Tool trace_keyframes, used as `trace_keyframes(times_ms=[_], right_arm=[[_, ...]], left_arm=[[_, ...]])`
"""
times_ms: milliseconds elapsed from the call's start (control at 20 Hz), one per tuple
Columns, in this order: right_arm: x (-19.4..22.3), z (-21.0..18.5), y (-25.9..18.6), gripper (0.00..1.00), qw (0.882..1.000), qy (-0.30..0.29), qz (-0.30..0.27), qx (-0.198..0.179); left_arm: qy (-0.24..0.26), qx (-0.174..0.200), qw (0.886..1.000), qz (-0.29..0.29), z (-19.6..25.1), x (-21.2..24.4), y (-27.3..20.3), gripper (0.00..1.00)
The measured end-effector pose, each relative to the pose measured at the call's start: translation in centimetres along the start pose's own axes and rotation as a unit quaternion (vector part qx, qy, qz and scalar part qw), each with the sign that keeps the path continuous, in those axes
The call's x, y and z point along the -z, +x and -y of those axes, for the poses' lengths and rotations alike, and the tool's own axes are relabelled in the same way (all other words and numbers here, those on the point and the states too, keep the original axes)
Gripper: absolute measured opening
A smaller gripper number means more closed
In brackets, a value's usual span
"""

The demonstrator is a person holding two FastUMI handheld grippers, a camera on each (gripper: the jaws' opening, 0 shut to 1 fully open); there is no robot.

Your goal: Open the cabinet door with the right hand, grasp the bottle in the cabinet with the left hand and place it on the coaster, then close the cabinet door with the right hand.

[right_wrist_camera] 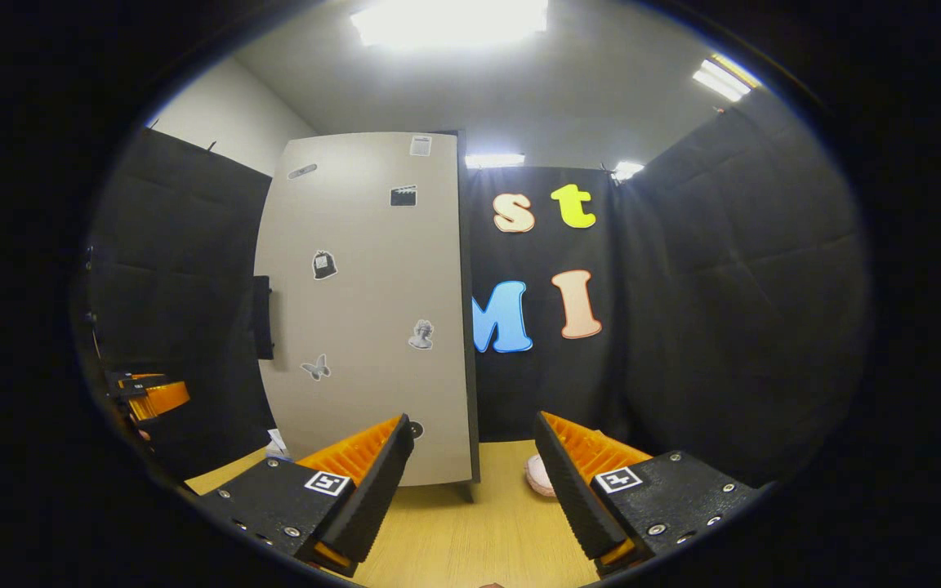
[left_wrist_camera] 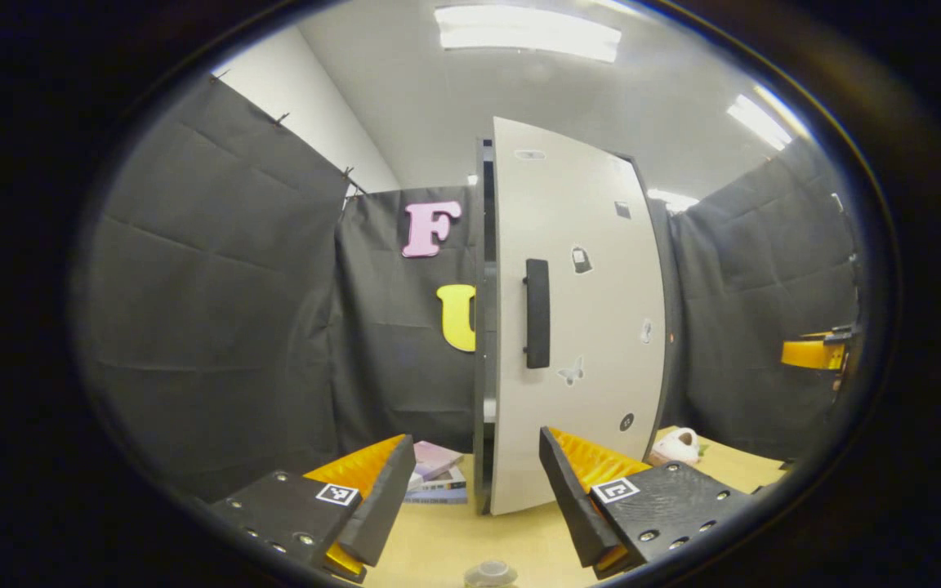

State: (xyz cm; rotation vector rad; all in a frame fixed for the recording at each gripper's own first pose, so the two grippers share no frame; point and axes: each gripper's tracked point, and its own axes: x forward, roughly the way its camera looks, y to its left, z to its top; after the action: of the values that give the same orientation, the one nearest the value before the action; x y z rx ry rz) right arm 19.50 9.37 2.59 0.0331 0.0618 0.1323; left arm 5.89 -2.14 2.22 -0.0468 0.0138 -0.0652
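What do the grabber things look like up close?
Each gripper has two wedge-shaped fingers with ridged inner faces, fixed to flat plates dotted with small screws. Every plate carries a little square black-and-white marker tag. That goes for the left gripper and the right gripper alike. No cables or sleeves can be made out.

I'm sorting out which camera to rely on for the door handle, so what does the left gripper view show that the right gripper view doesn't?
Left gripper view: the black handle face-on, stacked books beside the cabinet, and a small round object at the bottom edge.

Right gripper view: the handle seen edge-on at the door's left edge.

Both: the white cabinet door with stickers, the wooden table, and each open hand-held gripper.
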Motion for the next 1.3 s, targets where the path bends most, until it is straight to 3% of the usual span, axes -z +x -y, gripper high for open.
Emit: trace_keyframes(times_ms=[100,1300], right_arm=[[0.3,0.5,-0.1,0.93,1.0,0.002,-0.002,0.0],[-1.1,0.5,0.4,0.93,1.0,0.009,0.02,0.012]], left_arm=[[0.0,-0.004,1.0,0.003,0.2,-0.4,0.2,0.87],[0.015,-0.007,1.0,0.007,-0.7,-2.1,0.7,0.87]])
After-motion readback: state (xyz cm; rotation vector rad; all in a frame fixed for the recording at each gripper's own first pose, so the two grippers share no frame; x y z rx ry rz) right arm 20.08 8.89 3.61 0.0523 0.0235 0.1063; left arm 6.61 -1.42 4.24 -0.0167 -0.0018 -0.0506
